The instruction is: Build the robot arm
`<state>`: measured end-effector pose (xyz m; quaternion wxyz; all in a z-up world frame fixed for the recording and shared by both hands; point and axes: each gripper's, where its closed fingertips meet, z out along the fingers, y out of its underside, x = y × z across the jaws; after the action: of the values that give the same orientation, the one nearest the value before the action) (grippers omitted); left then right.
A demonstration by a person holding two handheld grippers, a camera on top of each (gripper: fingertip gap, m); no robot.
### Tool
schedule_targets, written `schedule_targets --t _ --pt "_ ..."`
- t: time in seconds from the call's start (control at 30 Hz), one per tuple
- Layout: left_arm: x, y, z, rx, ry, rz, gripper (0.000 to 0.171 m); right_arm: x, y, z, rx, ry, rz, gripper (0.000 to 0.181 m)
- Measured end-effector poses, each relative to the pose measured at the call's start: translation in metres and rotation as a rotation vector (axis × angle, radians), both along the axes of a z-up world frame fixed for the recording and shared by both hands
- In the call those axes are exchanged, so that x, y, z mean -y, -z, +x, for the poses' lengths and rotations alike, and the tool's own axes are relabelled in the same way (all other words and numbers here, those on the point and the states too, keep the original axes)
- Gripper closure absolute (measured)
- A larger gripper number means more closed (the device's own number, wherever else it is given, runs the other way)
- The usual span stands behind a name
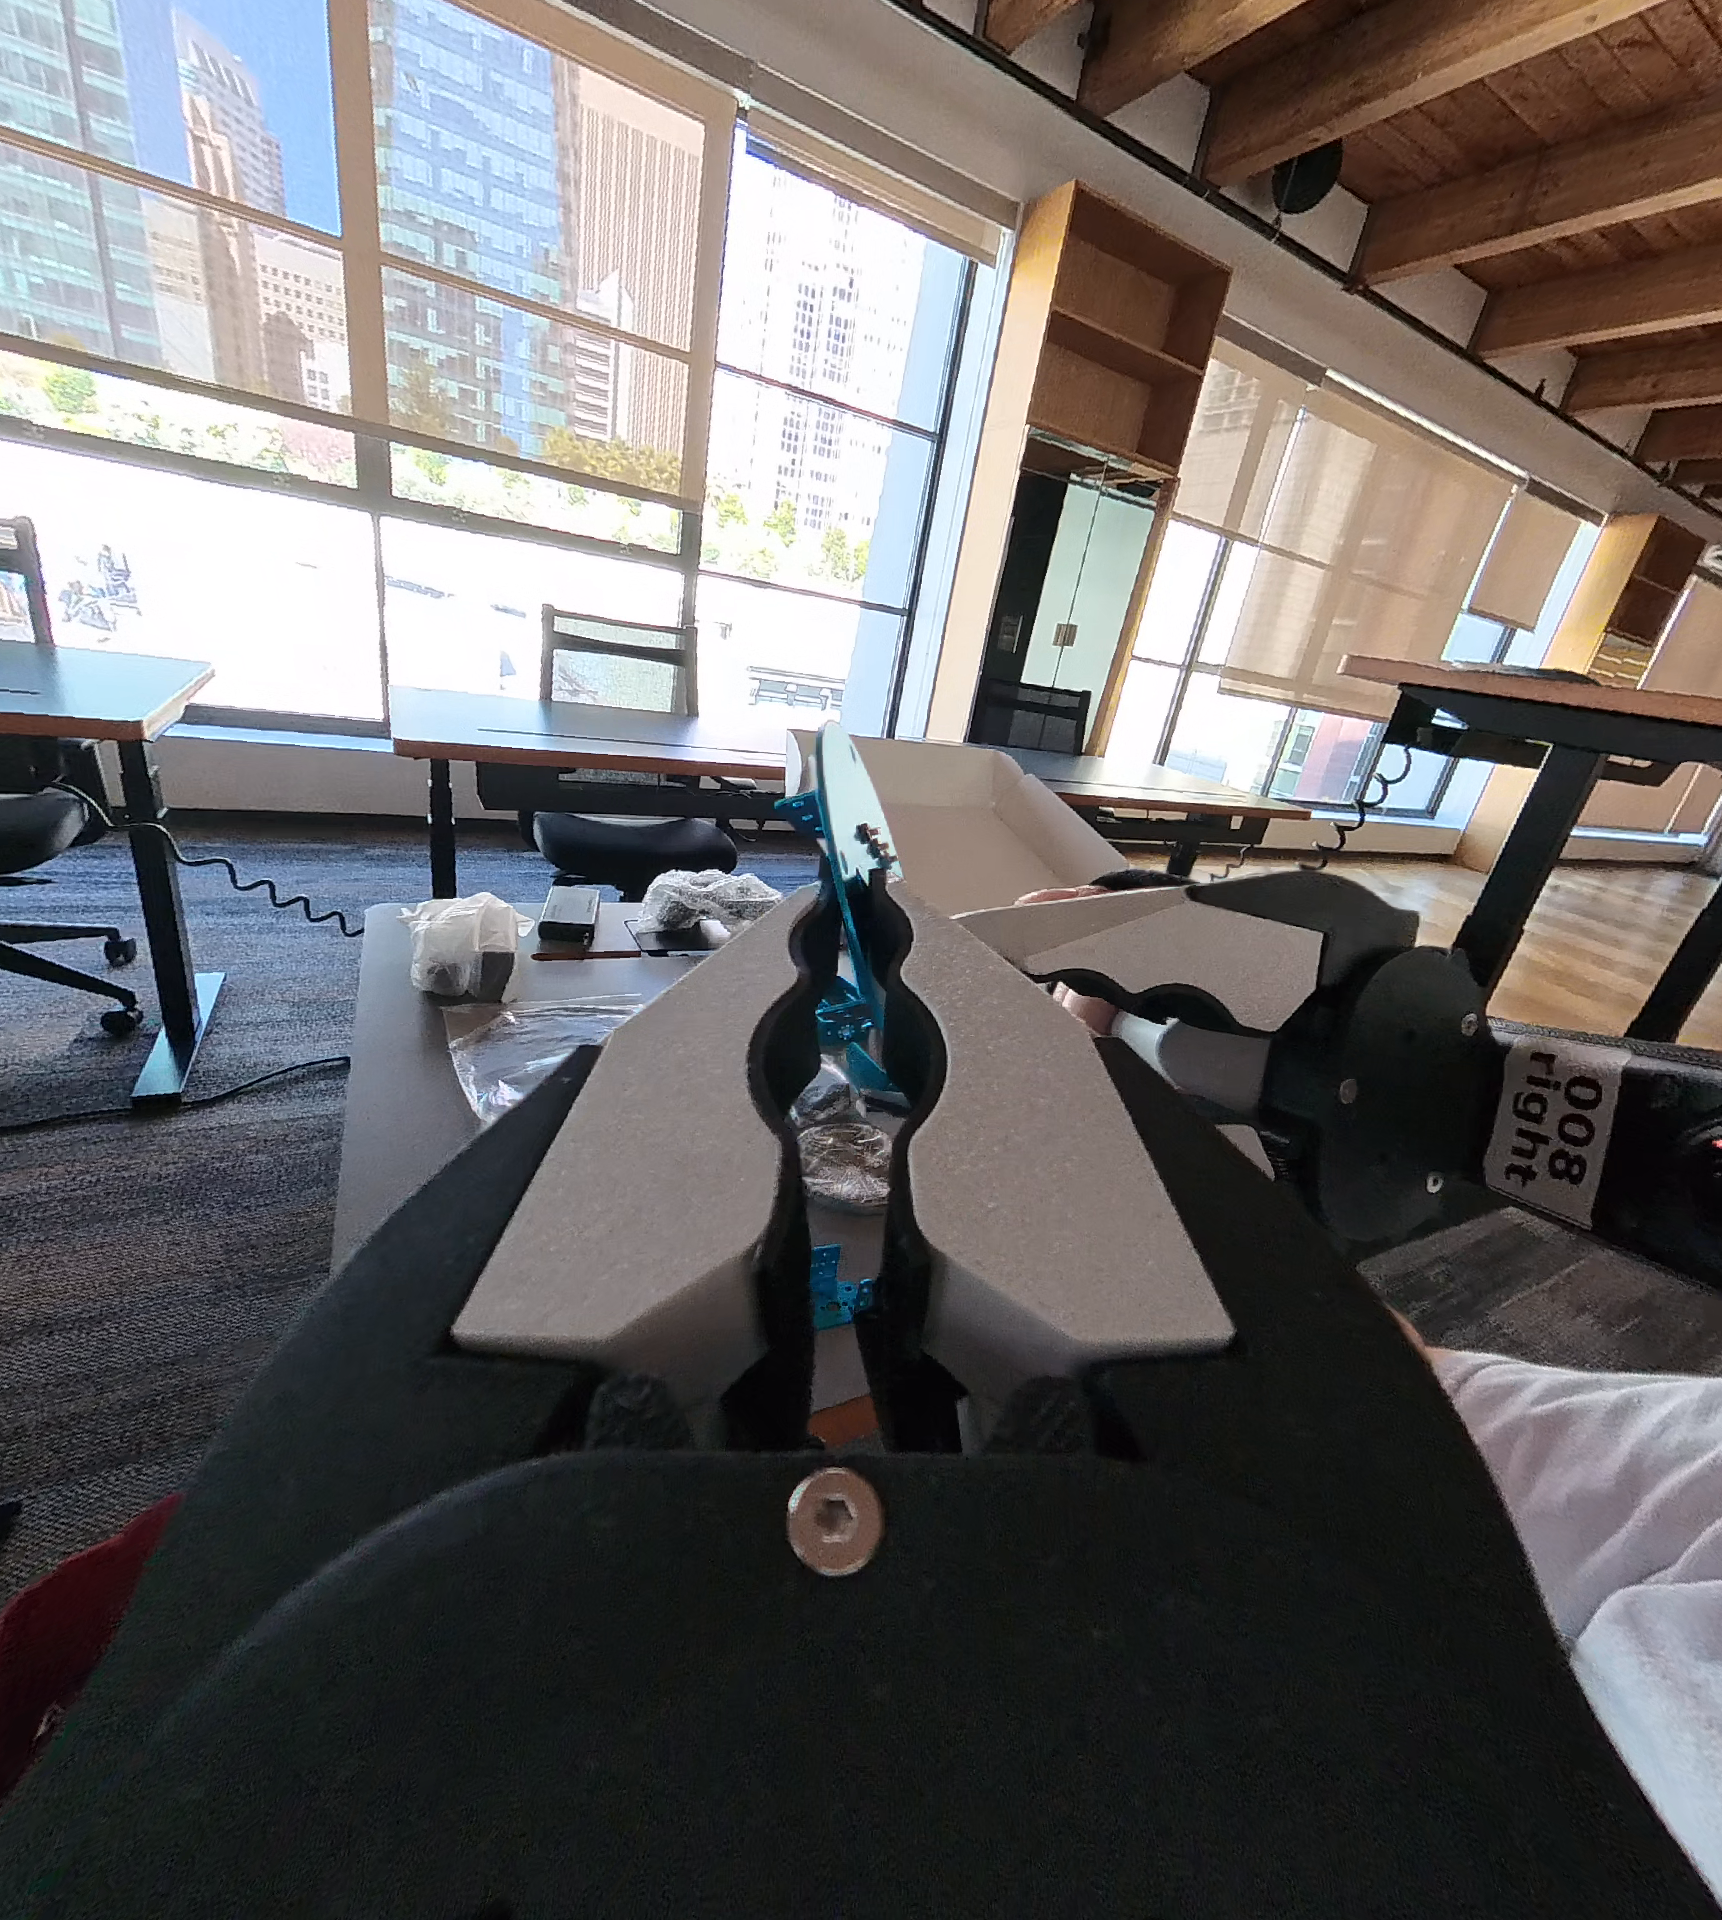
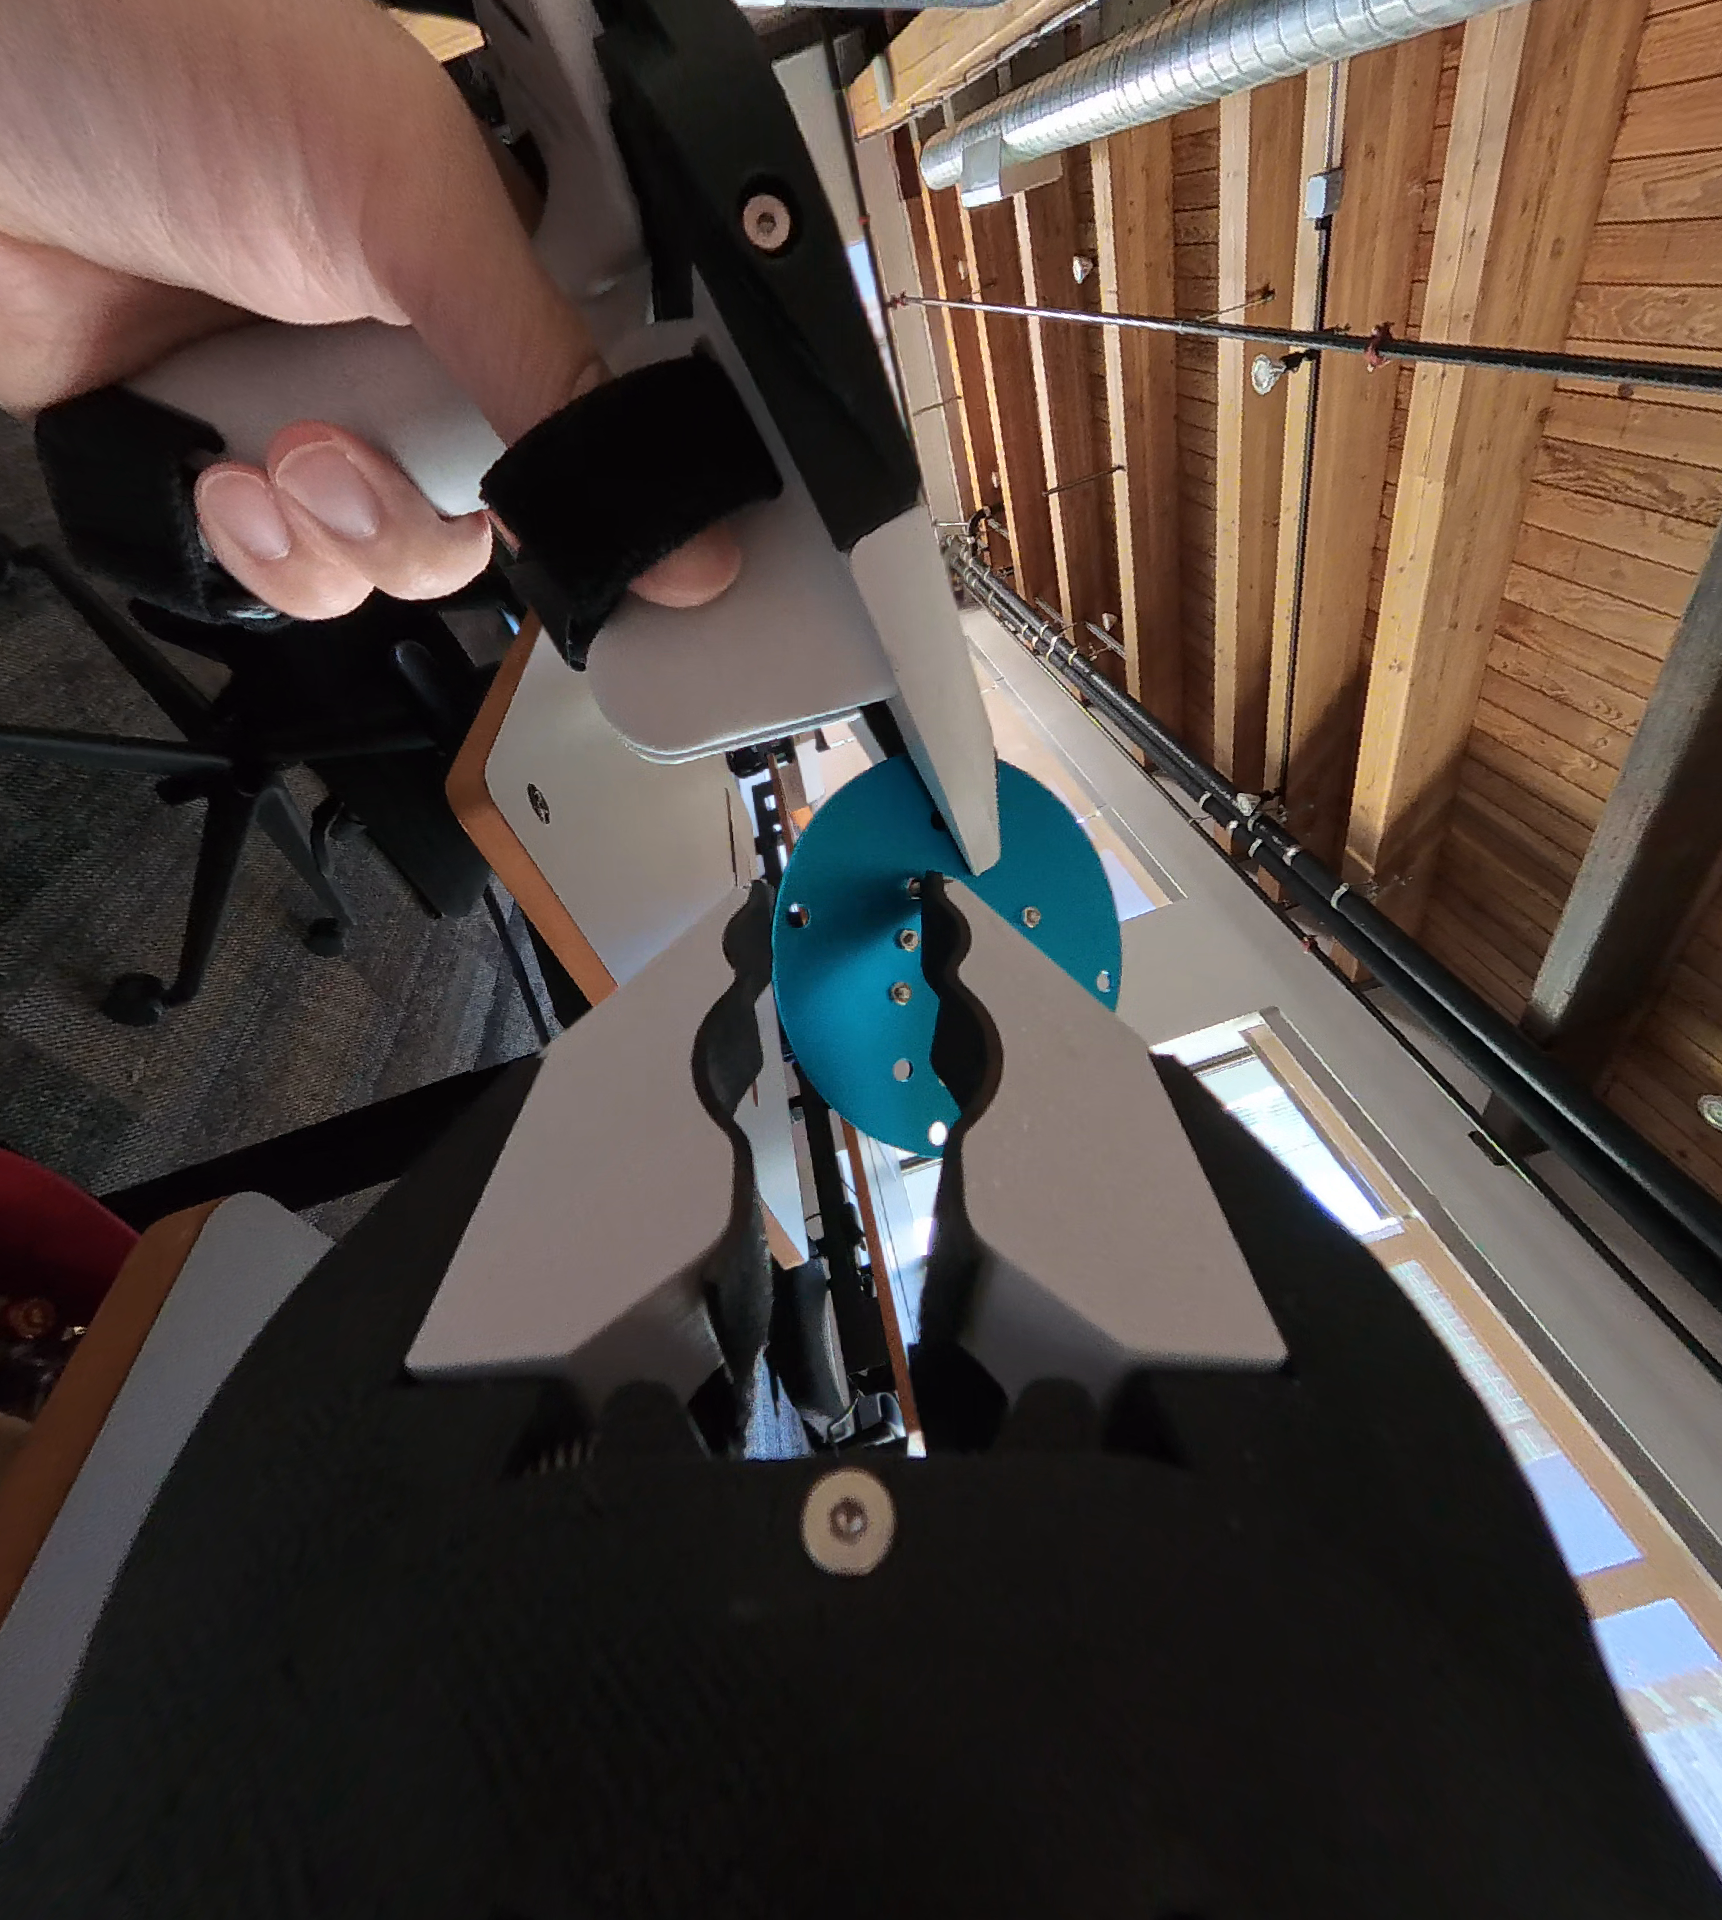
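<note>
My left gripper (image 1: 849,896) is shut on the edge of a blue metal disc (image 1: 841,800) with several small holes, and holds it upright above a dark table (image 1: 389,1049). Blue bracket parts (image 1: 849,1023) hang under the disc. In the right wrist view the disc (image 2: 857,1039) faces the camera, and one finger (image 2: 950,748) of the left gripper lies across it with a hand (image 2: 213,208) on the handle. My right gripper (image 2: 846,891) is open, its tips just short of the disc's face, not gripping it. It also shows in the left wrist view (image 1: 992,945), coming in from the right.
On the table lie clear plastic bags (image 1: 462,945), a small black box (image 1: 571,909), a bag of small metal parts (image 1: 841,1153) and a loose blue bracket (image 1: 836,1288). An open white cardboard box (image 1: 950,821) stands behind. Desks (image 1: 46,686) and office chairs (image 1: 628,831) stand by the windows. Both grippers' tips are close together, under 4 cm apart.
</note>
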<state>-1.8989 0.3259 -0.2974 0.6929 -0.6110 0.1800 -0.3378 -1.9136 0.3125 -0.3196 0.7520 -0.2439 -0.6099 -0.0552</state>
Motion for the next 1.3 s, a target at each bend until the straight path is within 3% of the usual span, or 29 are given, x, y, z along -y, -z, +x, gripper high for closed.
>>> schedule_targets --t 0.4,0.43,0.6,0.73,0.8,0.87,0.97,1.0,1.03,1.1,1.17,1.3 --pt "-0.004 0.003 -0.002 0.015 -0.018 -0.003 0.169 -0.002 0.002 0.000 -0.022 0.007 -0.048 0.155" --pt "-0.006 0.004 -0.006 0.020 -0.036 -0.005 0.167 -0.001 0.001 0.001 -0.027 0.005 -0.049 0.165" --pt "-0.003 0.002 -0.004 0.080 0.039 -0.012 0.168 0.004 0.000 0.001 -0.063 -0.010 -0.032 0.166" --pt "-0.015 0.022 -0.028 0.054 -0.058 -0.033 0.169 0.016 0.000 0.018 -0.150 -0.145 -0.103 0.156" --pt "-0.015 0.036 -0.037 0.062 -0.042 -0.053 0.169 0.008 0.006 0.034 -0.180 -0.235 -0.284 0.163" --pt "-0.015 0.050 -0.042 0.110 0.001 -0.081 0.169 -0.025 0.014 0.045 -0.263 -0.279 -0.607 0.161" --pt "-0.018 0.062 -0.044 0.168 0.038 -0.055 0.169 -0.030 0.031 0.036 -0.375 -0.644 -1.315 0.158" --pt "-0.018 0.065 -0.042 0.186 0.056 -0.049 0.169 -0.029 0.034 0.031 -0.424 -0.758 -1.471 0.160" --pt "-0.019 0.068 -0.041 0.202 0.073 -0.056 0.169 -0.035 0.045 0.022 -0.448 -0.772 -1.565 0.163" --pt "-0.020 0.070 -0.042 0.248 0.093 -0.057 0.169 -0.043 0.065 0.005 -0.470 -0.736 -1.607 0.153" --pt "-0.021 0.070 -0.042 0.272 0.109 -0.066 0.169 -0.035 0.067 -0.003 -0.487 -0.847 -1.670 0.154" --pt "-0.020 0.070 -0.040 0.277 0.120 -0.070 0.169 -0.033 0.081 -0.016 -0.500 -0.925 -1.800 0.160"
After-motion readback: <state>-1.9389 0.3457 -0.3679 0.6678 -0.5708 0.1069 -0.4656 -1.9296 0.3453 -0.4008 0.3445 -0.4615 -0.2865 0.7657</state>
